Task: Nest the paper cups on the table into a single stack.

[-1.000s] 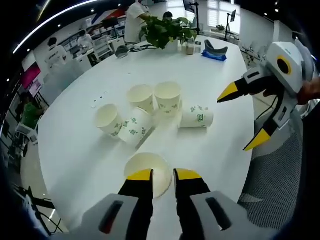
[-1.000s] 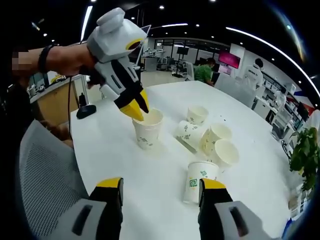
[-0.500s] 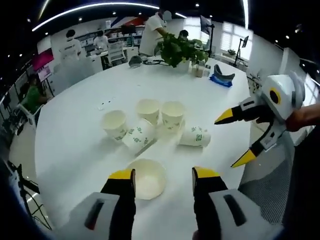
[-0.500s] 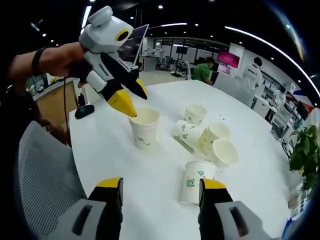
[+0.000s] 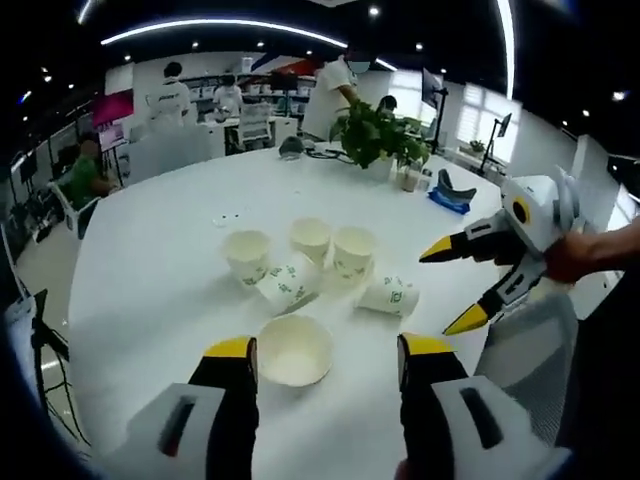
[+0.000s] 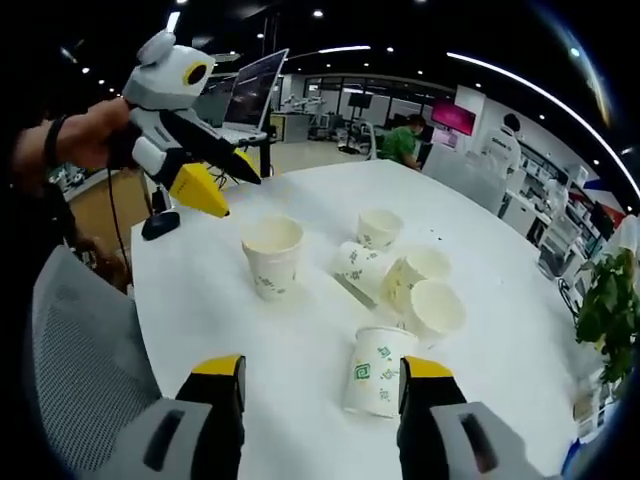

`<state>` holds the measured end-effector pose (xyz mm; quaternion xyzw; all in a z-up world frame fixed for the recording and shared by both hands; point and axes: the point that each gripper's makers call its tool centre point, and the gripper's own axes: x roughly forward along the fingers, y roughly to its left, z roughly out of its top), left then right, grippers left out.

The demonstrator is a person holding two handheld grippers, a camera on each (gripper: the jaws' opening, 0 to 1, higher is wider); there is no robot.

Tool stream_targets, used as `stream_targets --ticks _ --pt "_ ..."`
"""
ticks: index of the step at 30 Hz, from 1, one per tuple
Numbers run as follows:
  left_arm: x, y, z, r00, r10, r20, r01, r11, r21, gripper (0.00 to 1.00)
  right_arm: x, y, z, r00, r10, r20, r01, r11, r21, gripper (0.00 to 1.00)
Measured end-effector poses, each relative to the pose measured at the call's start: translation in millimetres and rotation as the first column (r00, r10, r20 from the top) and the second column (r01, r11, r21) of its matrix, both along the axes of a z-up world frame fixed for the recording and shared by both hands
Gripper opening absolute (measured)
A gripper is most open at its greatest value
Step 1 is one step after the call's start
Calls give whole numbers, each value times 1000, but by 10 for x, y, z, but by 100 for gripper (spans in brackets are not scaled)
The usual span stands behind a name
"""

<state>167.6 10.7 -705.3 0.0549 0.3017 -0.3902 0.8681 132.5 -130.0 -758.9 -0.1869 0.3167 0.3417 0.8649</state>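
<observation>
Six cups are sitting unstacked on the worktop (image 5: 140, 290); the fallen cup (image 6: 375, 368) is lying between the right tool (image 6: 320, 378)'s parted jaws, seemingly nearest; left tool (image 5: 327, 362) is gaping too.

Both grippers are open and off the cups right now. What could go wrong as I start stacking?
The cup lying on its side near the right gripper may roll when nudged. The clustered cups touch, so grabbing one could tip its neighbours. The upright cup below the left gripper could crush if squeezed hard.
</observation>
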Motion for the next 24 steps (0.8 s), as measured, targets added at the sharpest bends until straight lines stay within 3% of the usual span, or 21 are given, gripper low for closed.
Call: stream_targets --ticks 7,19,24 --pt "-59 111 45 998 60 -3 -60 995 -82 60 43 -38 -14 1000 -14 -11 14 1000 1 62" --pt "-214 218 58 994 109 -3 -109 984 -138 66 113 -116 -62 999 -42 -33 43 999 3 61" --pt "-235 304 26 993 119 3 -118 983 -140 67 203 -226 -169 996 -79 -52 78 997 -17 59"
